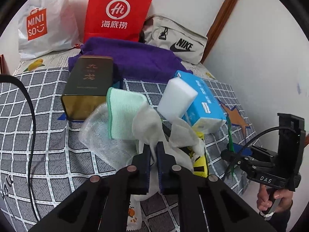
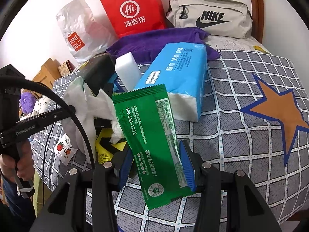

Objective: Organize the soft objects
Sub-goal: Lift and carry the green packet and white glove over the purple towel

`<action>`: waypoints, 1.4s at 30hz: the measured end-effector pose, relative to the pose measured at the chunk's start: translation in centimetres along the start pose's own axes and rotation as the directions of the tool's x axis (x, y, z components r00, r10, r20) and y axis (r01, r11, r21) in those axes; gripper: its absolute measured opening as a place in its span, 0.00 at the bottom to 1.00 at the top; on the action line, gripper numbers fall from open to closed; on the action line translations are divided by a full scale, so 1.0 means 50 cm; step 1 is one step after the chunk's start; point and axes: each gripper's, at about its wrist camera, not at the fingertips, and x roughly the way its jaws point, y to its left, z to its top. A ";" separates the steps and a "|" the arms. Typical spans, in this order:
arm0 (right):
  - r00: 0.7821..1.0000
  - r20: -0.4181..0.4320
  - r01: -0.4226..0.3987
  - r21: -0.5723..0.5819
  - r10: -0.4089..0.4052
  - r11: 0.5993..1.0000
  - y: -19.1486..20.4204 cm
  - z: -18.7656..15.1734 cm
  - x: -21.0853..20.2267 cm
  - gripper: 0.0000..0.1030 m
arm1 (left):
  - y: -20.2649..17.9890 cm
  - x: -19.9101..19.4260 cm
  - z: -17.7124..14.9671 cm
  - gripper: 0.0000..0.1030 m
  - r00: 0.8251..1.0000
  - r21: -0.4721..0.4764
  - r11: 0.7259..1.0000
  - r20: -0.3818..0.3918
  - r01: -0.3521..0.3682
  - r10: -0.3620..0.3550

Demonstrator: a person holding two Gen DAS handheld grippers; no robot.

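Observation:
My left gripper (image 1: 153, 148) is shut on a crumpled white gauze cloth (image 1: 146, 123), which bunches up between its dark pads. A mint green cloth (image 1: 123, 114) lies just behind it, with a white sponge block (image 1: 177, 100) leaning on a blue tissue pack (image 1: 204, 100). My right gripper (image 2: 156, 154) is shut on a flat green wipes packet (image 2: 152, 133), its blue pads pressing on both long edges. From the right wrist view the left gripper (image 2: 70, 109) sits at the left against the white cloth (image 2: 90, 108).
A dark tin box (image 1: 88, 81) and a purple towel (image 1: 131, 58) lie further back on the checked bedspread (image 1: 48, 135). A red paper bag (image 1: 115, 11), a white shopping bag (image 1: 44, 23) and a beige pouch (image 1: 177, 38) stand by the wall. A yellow-black item (image 1: 200, 164) lies under the cloth.

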 end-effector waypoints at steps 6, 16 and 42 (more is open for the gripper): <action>1.000 0.018 -0.011 -0.014 0.011 1.000 0.013 0.022 -0.031 0.46 | 0.001 -0.054 0.026 0.07 0.999 -0.012 1.000 0.043 0.009 -0.009; 0.997 0.065 -0.036 -0.055 0.039 0.998 0.041 0.080 -0.074 0.45 | -0.003 -0.105 0.089 0.07 0.995 0.012 0.999 0.094 -0.043 0.041; 0.995 0.085 -0.046 -0.049 0.050 0.998 0.037 0.324 -0.004 0.45 | 0.077 -0.045 0.287 0.07 0.989 -0.017 0.996 0.111 -0.093 0.095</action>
